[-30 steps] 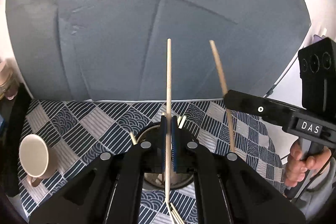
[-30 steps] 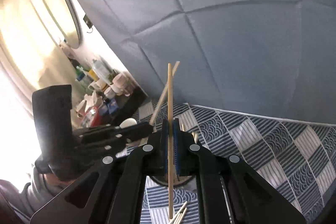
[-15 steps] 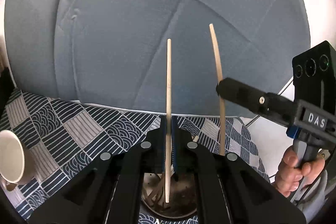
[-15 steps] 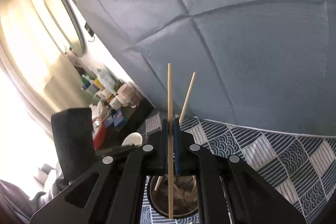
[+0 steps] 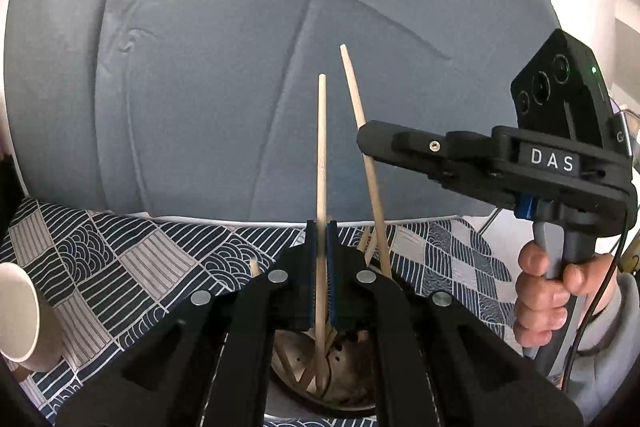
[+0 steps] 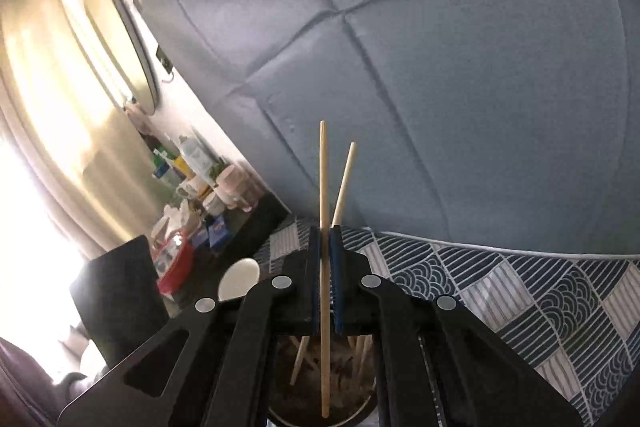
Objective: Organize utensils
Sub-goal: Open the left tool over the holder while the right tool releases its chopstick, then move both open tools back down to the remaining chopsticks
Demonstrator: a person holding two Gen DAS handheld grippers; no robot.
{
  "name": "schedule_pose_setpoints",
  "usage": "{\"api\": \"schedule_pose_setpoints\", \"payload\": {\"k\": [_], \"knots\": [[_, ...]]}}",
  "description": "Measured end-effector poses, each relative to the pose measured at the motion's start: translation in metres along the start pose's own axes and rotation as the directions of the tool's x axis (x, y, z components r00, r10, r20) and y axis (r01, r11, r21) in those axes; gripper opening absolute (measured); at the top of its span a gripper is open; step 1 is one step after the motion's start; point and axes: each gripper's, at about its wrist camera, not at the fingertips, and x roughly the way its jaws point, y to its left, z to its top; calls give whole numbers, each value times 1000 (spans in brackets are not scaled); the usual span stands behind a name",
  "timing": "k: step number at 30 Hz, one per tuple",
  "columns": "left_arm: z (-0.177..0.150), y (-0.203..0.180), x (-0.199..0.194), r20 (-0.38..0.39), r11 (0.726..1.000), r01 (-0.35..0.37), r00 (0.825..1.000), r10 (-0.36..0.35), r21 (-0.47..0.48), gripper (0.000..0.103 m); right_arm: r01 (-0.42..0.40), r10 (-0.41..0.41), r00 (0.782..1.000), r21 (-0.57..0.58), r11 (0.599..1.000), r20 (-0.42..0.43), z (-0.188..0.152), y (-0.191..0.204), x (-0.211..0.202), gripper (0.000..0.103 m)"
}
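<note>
My left gripper is shut on a wooden chopstick held upright, its lower end inside a round metal utensil holder directly below. My right gripper is shut on another chopstick, also upright, its lower end inside the same holder. The right gripper shows in the left wrist view just right of my left one, its chopstick tilted. Several chopsticks lean inside the holder. The left gripper's chopstick shows behind the right one.
A cream mug stands at the left on the patterned blue tablecloth. A grey padded wall rises behind the table. A dark shelf with bottles and cups and an oval mirror are far left.
Both grippers have moved over the holder and lowered their chopsticks into it. The right gripper has come closer to the left one, and the loose chopsticks on the cloth have left view.
</note>
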Motion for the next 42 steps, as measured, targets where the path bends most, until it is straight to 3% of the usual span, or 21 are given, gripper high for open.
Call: {"api": "schedule_pose_setpoints", "payload": {"k": [8, 16, 18, 20, 24, 28, 30, 32, 34, 40, 42], "knots": [[-10, 2, -8, -23, 1000, 12, 1000, -12, -7, 5, 16, -15, 1000, 25, 1000, -23, -22, -2, -8, 7], [1, -1, -29, 0, 1000, -7, 1000, 7, -9, 6, 25, -26, 1000, 50, 998, 11, -20, 2, -31, 9], [4, -4, -38, 11, 1000, -22, 1000, 22, 4, 17, 26, -28, 999, 65, 998, 23, -18, 5, -39, 15], [9, -5, -50, 31, 999, -31, 999, 31, 8, 24, 41, -44, 998, 59, 997, 43, -17, 10, -48, 38], [17, -5, -68, 52, 999, -45, 998, 45, 1, 30, 66, -68, 996, 24, 998, 54, -14, 26, -58, 44], [18, -3, -84, 62, 997, -73, 995, 73, 1, 38, 99, -99, 993, -7, 995, 66, -14, 41, -68, 58], [15, -2, -92, 63, 996, -86, 994, 86, -9, 48, 109, -108, 991, -12, 994, 74, -18, 46, -72, 62], [10, 0, -95, 59, 995, -99, 993, 99, -13, 53, 119, -118, 990, -9, 993, 72, -23, 48, -75, 70], [3, 0, -98, 39, 991, -130, 991, 130, -8, 64, 143, -143, 988, -1, 990, 62, -30, 47, -78, 76], [-24, -1, -100, -20, 978, -206, 978, 207, 43, 79, 187, -188, 982, 35, 982, 30, -51, 37, -87, 84], [-35, -1, -92, -95, 973, -221, 970, 226, 61, 86, 205, -207, 978, 49, 977, 24, -61, 32, -91, 85]]}}
